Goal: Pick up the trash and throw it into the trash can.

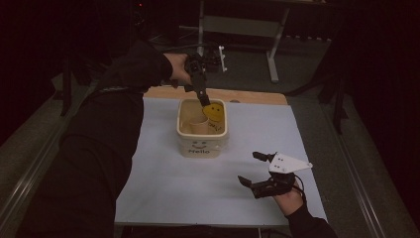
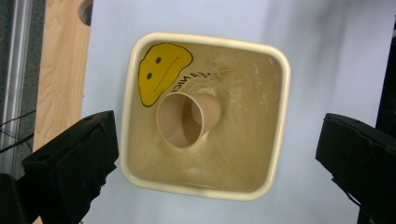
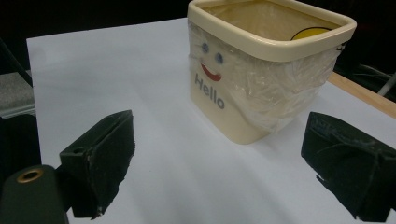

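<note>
A cream square bin (image 1: pixel 203 148) marked "Hello" stands on the middle of the white sheet, lined with clear plastic. Inside it a brown paper cup (image 2: pixel 187 119) lies on its side, its mouth facing up at the camera, beside a yellow smiley face (image 2: pixel 161 72) printed on the liner. My left gripper (image 1: pixel 204 100) hangs over the bin's far rim pointing down into it, jaws wide apart with nothing between them (image 2: pixel 219 149). My right gripper (image 1: pixel 247 167) rests near the front right of the sheet, open and empty, facing the bin (image 3: pixel 243 102) from a short way off.
The white sheet (image 1: pixel 163 183) covers most of the table, with a strip of bare wood (image 1: pixel 247 95) at the far edge. The person's dark sleeve and body (image 1: pixel 99 148) lie along the left side. A metal desk frame (image 1: pixel 272 54) stands behind the table.
</note>
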The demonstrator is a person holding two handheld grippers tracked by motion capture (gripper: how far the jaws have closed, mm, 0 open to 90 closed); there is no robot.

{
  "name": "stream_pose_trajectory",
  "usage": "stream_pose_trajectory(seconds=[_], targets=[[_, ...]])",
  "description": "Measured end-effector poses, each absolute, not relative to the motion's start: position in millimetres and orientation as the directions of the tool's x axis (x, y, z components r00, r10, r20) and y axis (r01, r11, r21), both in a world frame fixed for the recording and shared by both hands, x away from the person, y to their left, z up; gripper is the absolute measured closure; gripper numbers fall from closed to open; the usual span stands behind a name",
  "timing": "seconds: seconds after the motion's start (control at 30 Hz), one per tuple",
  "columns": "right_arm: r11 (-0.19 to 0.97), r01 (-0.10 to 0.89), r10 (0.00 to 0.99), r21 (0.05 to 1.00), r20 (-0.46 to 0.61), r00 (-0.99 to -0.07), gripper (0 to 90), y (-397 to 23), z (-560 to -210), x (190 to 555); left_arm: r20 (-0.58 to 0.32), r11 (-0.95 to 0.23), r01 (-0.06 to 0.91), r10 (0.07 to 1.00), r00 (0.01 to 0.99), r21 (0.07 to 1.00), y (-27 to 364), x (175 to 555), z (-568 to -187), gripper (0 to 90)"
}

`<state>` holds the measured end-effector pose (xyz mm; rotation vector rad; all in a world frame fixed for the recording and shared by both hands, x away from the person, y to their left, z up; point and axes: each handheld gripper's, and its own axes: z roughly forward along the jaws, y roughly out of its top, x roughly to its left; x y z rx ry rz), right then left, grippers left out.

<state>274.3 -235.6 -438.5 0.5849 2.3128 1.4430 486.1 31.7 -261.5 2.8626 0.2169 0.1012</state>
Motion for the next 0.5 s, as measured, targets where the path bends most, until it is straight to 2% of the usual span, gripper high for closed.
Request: stream_pose_trajectory(seconds=[0.5], targets=[[0.399, 0.156, 0.516, 0.904, -0.081, -0.852, 9.5, -235, -438, 275, 0.046, -0.934, 0.169, 0.193, 0.980, 0.314, 51, 477, -265, 0.4]])
